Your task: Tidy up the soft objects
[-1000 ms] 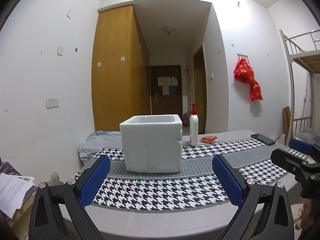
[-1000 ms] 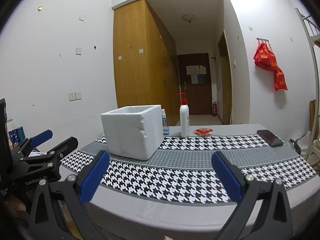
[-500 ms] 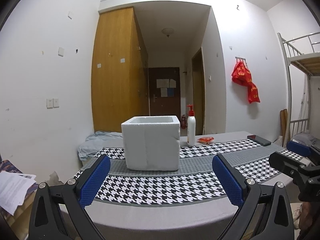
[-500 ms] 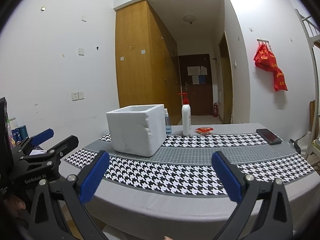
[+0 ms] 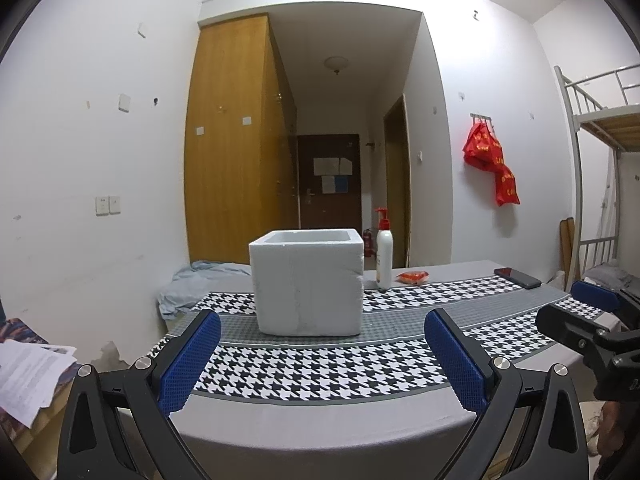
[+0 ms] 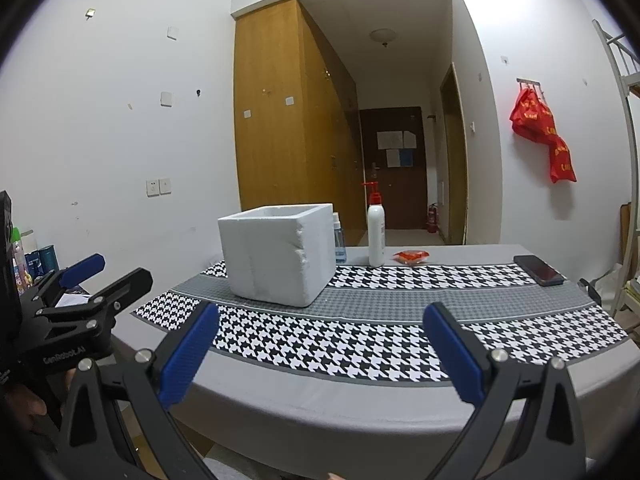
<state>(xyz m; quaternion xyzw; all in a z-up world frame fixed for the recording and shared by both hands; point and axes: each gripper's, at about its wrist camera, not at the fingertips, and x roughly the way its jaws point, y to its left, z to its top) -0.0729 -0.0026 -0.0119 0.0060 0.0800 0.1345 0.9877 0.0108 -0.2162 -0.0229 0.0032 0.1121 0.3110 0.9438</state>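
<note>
A white foam box (image 5: 307, 282) (image 6: 280, 256) stands open-topped on the houndstooth table runner (image 5: 320, 364). A crumpled light blue cloth (image 5: 200, 284) lies at the table's far left end. A small orange-red packet (image 5: 412, 277) (image 6: 411, 256) lies beside a white pump bottle (image 5: 385, 256) (image 6: 376, 236). My left gripper (image 5: 322, 317) (image 6: 120, 268) is open and holds nothing, in front of the table's near edge and facing the box. My right gripper (image 6: 322, 312) (image 5: 562, 303) is open too, off to the right and level with the left one.
A dark phone (image 5: 517, 277) (image 6: 539, 270) lies at the runner's right end. A small clear bottle (image 6: 339, 240) stands behind the box. Papers (image 5: 28, 372) sit low on the left; a bunk bed frame (image 5: 592, 184) stands right. Red bags (image 5: 492, 160) hang on the wall.
Both grippers have drawn back a little from the table, so the box looks smaller and farther. Both stay open and hold nothing.
</note>
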